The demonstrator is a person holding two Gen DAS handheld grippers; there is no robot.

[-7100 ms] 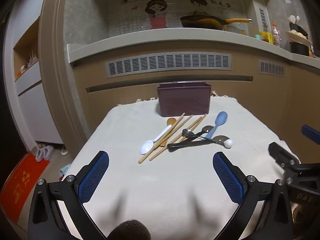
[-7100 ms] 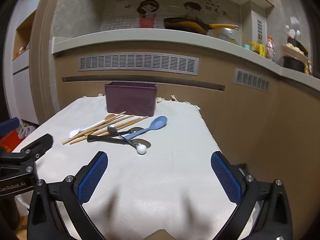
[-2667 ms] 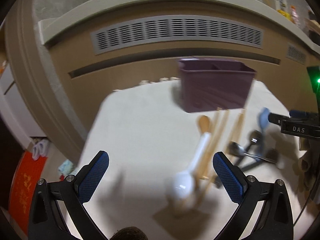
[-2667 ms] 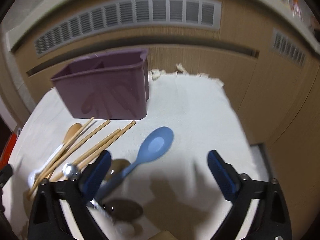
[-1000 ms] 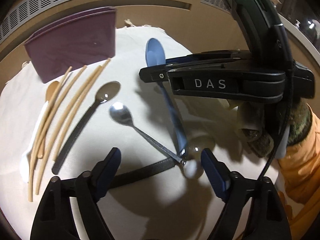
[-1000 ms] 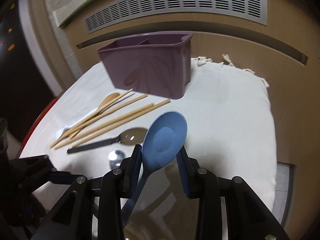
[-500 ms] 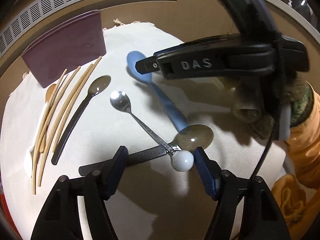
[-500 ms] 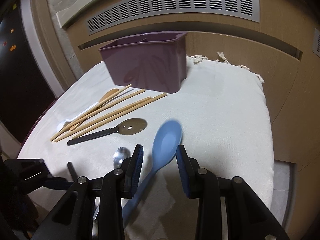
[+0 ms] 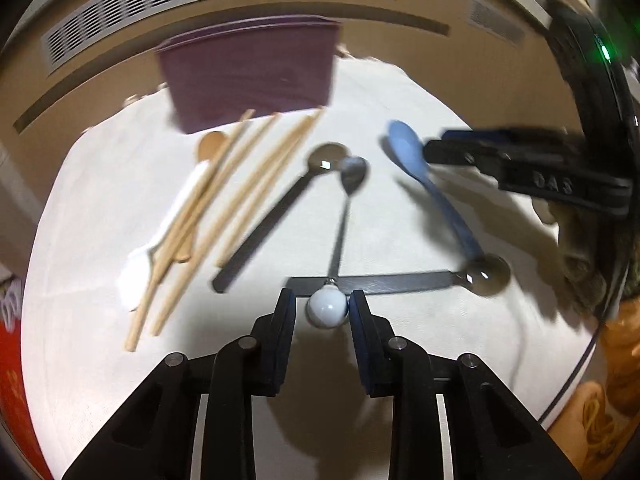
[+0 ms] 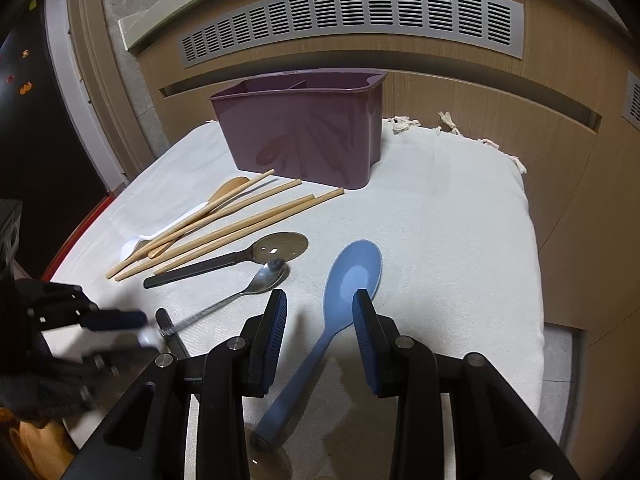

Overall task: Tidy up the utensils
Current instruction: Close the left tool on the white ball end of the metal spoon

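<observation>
A purple utensil holder [image 9: 248, 80] [image 10: 304, 136] stands at the back of a white cloth. Chopsticks [image 9: 224, 208] [image 10: 240, 220], a white spoon [image 9: 160, 244], a wooden spoon [image 10: 230, 186], two black-handled spoons [image 9: 276, 216] [image 9: 400, 280], a metal spoon with a white ball end [image 9: 327, 307] and a blue spoon [image 9: 424, 176] [image 10: 344, 288] lie on it. My left gripper [image 9: 322, 308] has its jaws narrowed around the white ball, seemingly touching it. My right gripper [image 10: 320, 308] is part open with the blue spoon between its fingers, not pinched.
A wooden cabinet front with grey vents [image 10: 352, 20] rises behind the cloth-covered table [image 10: 460, 220]. The table's right edge drops to the floor. A red mat [image 9: 12, 400] lies on the floor at the left.
My left gripper has swung round and closed in on the ball-ended spoon. The right gripper has let the blue spoon down onto the cloth and sits lower over it.
</observation>
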